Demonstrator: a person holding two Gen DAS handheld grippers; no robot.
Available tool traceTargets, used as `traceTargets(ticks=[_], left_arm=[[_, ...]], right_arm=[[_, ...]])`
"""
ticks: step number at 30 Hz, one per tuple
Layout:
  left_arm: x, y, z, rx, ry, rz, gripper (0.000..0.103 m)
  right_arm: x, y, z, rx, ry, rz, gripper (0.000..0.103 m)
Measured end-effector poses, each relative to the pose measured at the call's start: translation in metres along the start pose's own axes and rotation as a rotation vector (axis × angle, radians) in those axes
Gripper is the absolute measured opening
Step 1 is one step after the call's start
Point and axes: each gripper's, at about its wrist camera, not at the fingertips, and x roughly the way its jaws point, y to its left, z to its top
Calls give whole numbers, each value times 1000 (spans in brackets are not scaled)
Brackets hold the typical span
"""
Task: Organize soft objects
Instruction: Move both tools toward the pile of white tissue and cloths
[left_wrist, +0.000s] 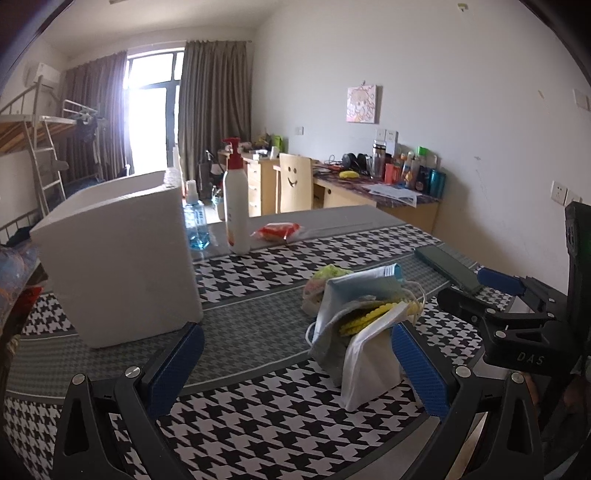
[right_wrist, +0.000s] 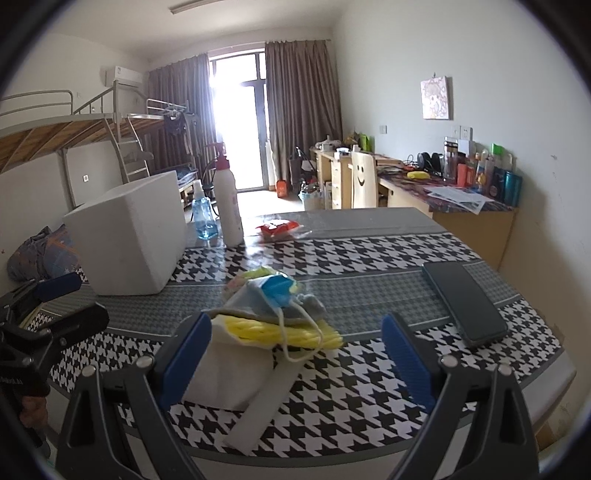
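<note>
A heap of soft things (left_wrist: 364, 317) lies on the houndstooth tablecloth: pale blue and white face masks with ear loops, a yellow knitted cloth and a white folded cloth. My left gripper (left_wrist: 295, 349) is open just in front of the heap, whose white cloth lies against the right-hand blue pad (left_wrist: 417, 369). In the right wrist view the same heap (right_wrist: 266, 317) lies between the spread fingers of my open right gripper (right_wrist: 295, 332), pressed against the left pad (right_wrist: 186, 358). Each gripper shows in the other's view, the right gripper (left_wrist: 478, 291) and the left gripper (right_wrist: 70, 301). Neither holds anything.
A white foam box (left_wrist: 118, 258) (right_wrist: 129, 240) stands on the left of the table. Behind it are a blue spray bottle (left_wrist: 195, 221), a tall white pump bottle (left_wrist: 236, 206) and a red packet (left_wrist: 277, 232). A dark phone (right_wrist: 465, 302) lies at the right.
</note>
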Motion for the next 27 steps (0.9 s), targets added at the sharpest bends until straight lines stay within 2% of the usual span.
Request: traceTargets(ticks=[8, 12, 22, 27], left_arm=[[13, -12, -4, 45, 38, -39, 99], [23, -20, -7, 67, 82, -74, 90], [48, -38, -16, 128, 156, -107, 74], [59, -44, -18, 146, 191, -113, 61]], right_arm=[[8, -7, -1, 11, 22, -12, 96], [11, -6, -3, 12, 36, -20, 96], [12, -15, -18, 10, 82, -48, 96], [9, -23, -26, 33, 96, -58, 96]])
